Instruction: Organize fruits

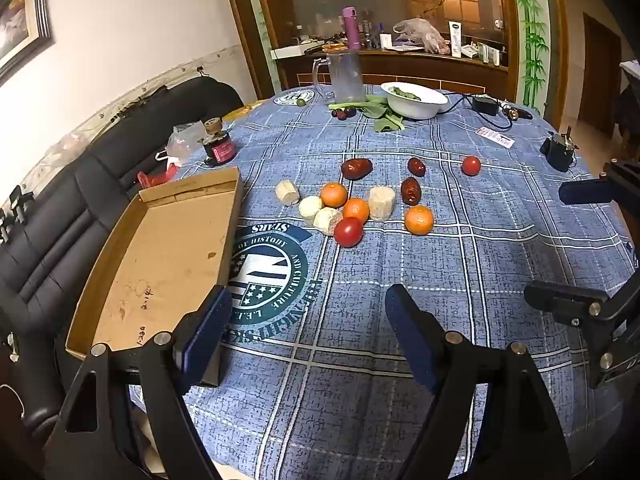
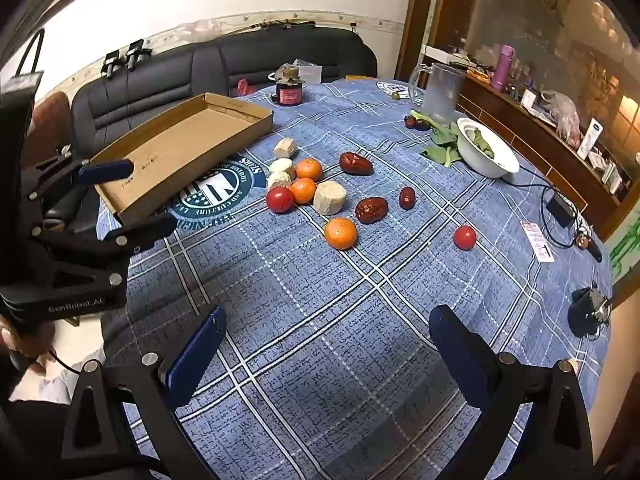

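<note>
Two black two-finger grippers with blue padded fingers hover above a round table covered in a blue checked woven cloth (image 1: 460,280). The left gripper (image 1: 308,320) has its fingers wide apart with nothing between them; the right gripper (image 2: 324,340) is likewise spread wide and empty.

The fruits lie loose near the table's middle, at about twelve o'clock from both grippers and well apart from them. Three round, dimpled orange tangerines (image 1: 419,220) sit among four pale, rough, stubby cylinder pieces (image 1: 381,203). A smooth, glossy red tomato (image 1: 348,232) touches one pale piece; a second small red tomato (image 2: 465,237) lies alone toward three o'clock. Three wrinkled, shiny dark red oval dates (image 1: 357,169) lie just beyond.

A shallow, flat brown cardboard tray (image 1: 160,256), empty and stained, overhangs the table edge at ten o'clock from the left gripper. Bare cloth stretches open between the grippers and the fruit.

At the far edge stand a white ceramic bowl of green leaves (image 2: 486,152) and a frosted clear plastic jug (image 1: 346,76).
</note>
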`<action>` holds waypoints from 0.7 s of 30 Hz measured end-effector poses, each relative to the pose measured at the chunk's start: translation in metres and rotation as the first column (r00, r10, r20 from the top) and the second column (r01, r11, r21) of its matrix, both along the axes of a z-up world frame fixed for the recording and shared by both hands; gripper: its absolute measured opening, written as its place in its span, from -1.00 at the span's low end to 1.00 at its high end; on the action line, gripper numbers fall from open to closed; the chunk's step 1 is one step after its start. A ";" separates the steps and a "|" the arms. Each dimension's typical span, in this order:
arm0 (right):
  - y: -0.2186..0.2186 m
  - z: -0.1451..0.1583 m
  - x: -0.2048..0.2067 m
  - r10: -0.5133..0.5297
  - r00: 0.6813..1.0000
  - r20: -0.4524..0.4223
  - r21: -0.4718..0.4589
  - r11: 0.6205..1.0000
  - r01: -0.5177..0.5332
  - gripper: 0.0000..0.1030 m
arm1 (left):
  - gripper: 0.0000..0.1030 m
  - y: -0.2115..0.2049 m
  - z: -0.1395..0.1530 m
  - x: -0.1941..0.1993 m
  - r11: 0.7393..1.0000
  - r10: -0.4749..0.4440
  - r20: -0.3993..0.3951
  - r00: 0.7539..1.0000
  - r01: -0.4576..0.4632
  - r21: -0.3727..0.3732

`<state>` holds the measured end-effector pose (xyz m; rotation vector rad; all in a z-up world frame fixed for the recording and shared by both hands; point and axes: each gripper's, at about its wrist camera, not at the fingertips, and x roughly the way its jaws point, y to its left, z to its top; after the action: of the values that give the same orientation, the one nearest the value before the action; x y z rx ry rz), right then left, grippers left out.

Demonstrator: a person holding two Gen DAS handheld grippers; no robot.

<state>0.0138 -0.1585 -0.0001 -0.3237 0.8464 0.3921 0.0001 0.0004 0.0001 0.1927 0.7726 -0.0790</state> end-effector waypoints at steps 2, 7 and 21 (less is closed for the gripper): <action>0.002 0.001 0.000 -0.002 1.000 0.003 0.005 1.000 0.002 0.98 | 0.54 0.002 0.001 0.000 1.000 -0.005 0.004 1.000 0.005 -0.004; -0.002 -0.001 -0.002 -0.004 1.000 0.004 0.027 1.000 0.004 0.98 | 0.54 -0.002 0.002 -0.005 0.999 0.002 0.027 1.000 -0.003 0.034; -0.009 0.002 -0.003 0.009 1.000 0.012 -0.032 0.999 -0.009 0.98 | 0.54 -0.005 0.009 -0.004 0.999 -0.004 0.019 1.000 0.003 0.032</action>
<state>0.0112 -0.1671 0.0017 -0.3592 0.8403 0.3850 -0.0034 -0.0050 0.0092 0.2251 0.7545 -0.0680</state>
